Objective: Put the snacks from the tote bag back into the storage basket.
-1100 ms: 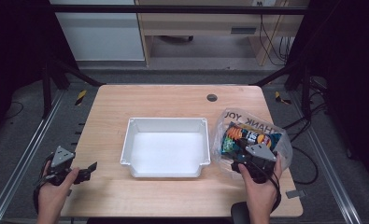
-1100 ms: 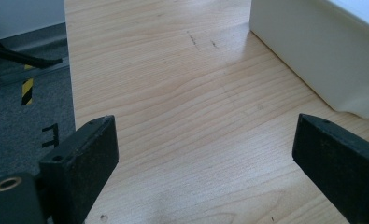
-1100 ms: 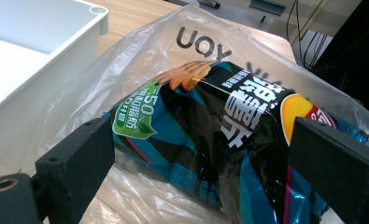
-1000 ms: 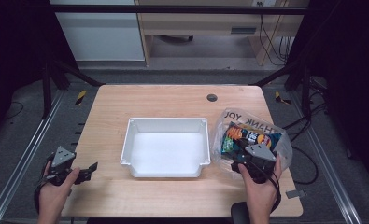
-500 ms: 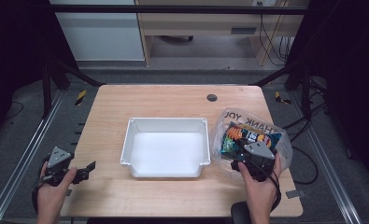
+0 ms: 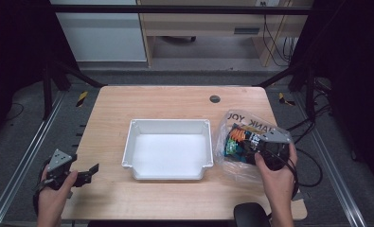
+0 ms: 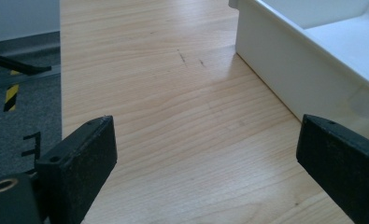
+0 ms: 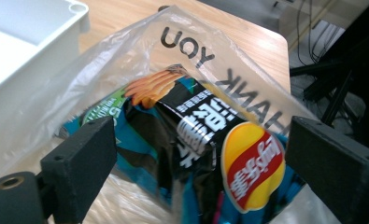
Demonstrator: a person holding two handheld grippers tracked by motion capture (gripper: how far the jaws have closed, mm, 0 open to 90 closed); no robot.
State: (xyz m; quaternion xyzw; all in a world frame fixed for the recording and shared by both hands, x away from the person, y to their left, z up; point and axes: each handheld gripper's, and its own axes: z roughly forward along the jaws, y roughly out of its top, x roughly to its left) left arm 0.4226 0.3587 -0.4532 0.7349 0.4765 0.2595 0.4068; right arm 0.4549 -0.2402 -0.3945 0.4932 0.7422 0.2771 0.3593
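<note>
A clear plastic bag (image 6: 236, 124) printed "THANK YOU" lies at the table's right side, holding colourful snack packets (image 6: 239, 142). In the right gripper view the bag (image 8: 42, 107) and a black and blue chip packet (image 8: 205, 140) sit between the wide-open jaws of my right gripper (image 8: 196, 154). From above, my right gripper (image 6: 259, 152) hovers over the bag's near end. A white tray (image 6: 168, 126) rests mid-table, nothing inside it. My left gripper (image 6: 92, 172) is open at the table's front left corner, its jaws over bare wood (image 7: 173, 116) with the tray wall (image 7: 275, 70) to its right.
A small dark hole (image 6: 215, 99) marks the tabletop at the back. Metal frame rails (image 6: 19, 165) run along both sides of the table. Cables (image 6: 312, 123) hang off the right edge. A dark round object (image 6: 248, 215) sits at the front edge.
The right gripper edged slightly forward over the bag. The left gripper drifted a little toward the near edge.
</note>
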